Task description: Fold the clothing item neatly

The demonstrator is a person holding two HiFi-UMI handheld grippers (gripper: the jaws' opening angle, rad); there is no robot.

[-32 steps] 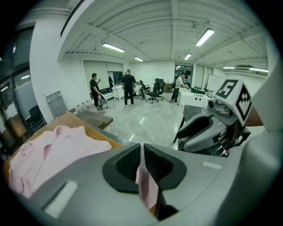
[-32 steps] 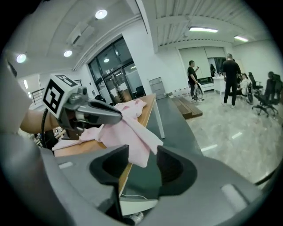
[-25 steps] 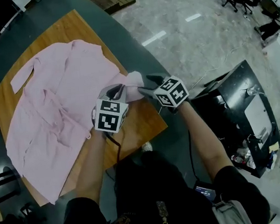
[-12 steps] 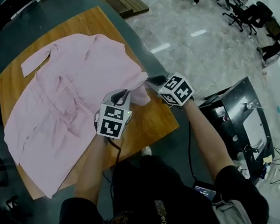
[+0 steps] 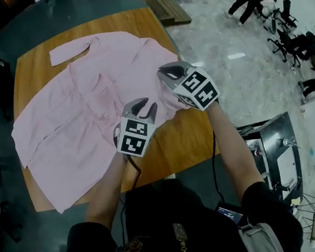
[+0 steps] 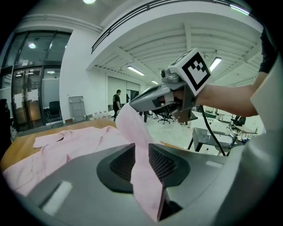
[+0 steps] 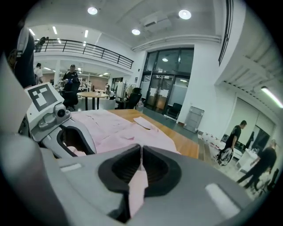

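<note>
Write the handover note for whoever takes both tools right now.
Left tool: its jaws have just been opening. A strip of the pink shirt passes between them and does not look clamped.
Right tool: its jaws have just closed, pinching the same strip, which is lifted above the table.
Shirt: the rest lies spread open and wrinkled on the table.
Done: no fold laid down yet.
To do: probably carry the lifted strip over the shirt's body, lay it flat, then fold the rest.
</note>
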